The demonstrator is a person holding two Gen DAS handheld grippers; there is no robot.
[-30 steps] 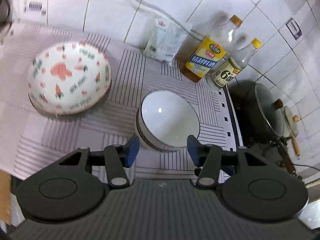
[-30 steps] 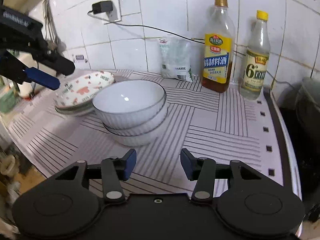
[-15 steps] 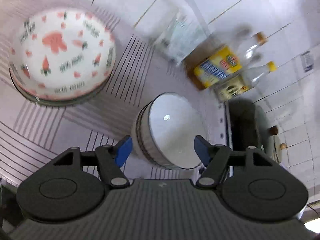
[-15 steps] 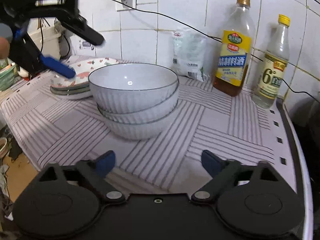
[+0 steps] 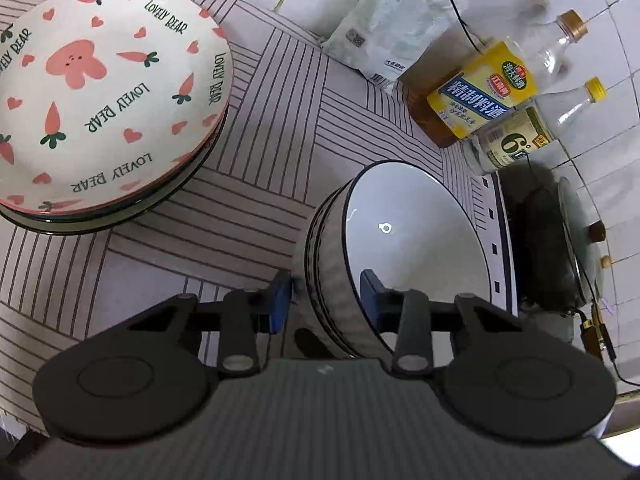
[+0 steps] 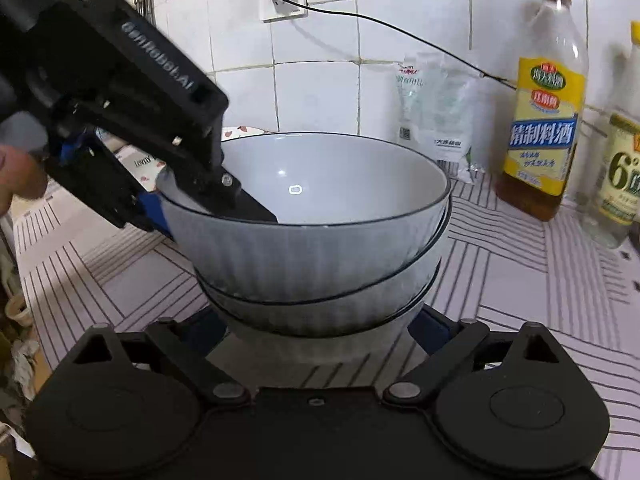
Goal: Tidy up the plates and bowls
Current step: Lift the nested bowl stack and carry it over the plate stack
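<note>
On the striped tabletop (image 5: 256, 184), seen from the left wrist, the left gripper (image 5: 326, 294) straddles the wall of the top grey ribbed ceramic bowl (image 5: 412, 240), one blue pad outside, one inside; its jaws have just been closing, and whether the pads press I cannot tell. A stack of carrot-printed plates (image 5: 108, 92) sits well apart to the left (bottles and a bag stand by the tiled wall).

From the right wrist, the right gripper (image 6: 320, 332) stands wide around the base of the stacked bowls (image 6: 316, 296), fingertips (image 6: 430, 330) just beside them.
</note>
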